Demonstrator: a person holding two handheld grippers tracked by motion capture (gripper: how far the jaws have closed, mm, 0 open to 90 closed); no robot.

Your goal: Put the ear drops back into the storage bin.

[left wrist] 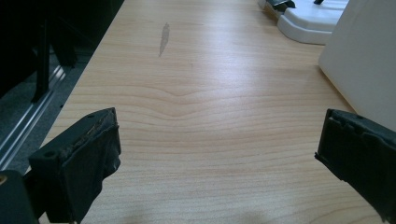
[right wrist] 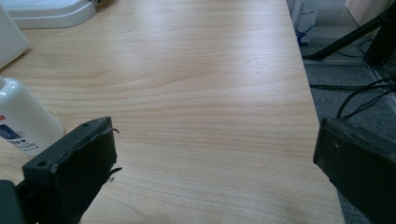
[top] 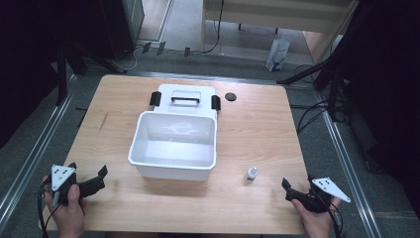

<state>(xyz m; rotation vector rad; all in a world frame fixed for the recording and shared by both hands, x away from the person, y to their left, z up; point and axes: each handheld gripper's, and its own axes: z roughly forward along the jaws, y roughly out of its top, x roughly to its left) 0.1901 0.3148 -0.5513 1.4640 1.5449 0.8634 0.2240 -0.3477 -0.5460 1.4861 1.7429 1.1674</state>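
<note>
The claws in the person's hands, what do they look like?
Each hand holds a black claw: left claw, right claw. Both have two chunky black jaws with worn, ragged pads. A grey three-cornered plate with dark dots sits on top, and a dark cable trails behind. No sleeves are visible.

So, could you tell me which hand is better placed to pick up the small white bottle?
The right. Its open tongs sit just beside the small white bottle; the left tongs are across the white plastic bin.

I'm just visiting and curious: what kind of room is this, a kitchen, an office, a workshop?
Probably a lab or recording studio: a bare wooden table fenced by dark stands, cables on the floor, and a person holding tongs.
</note>
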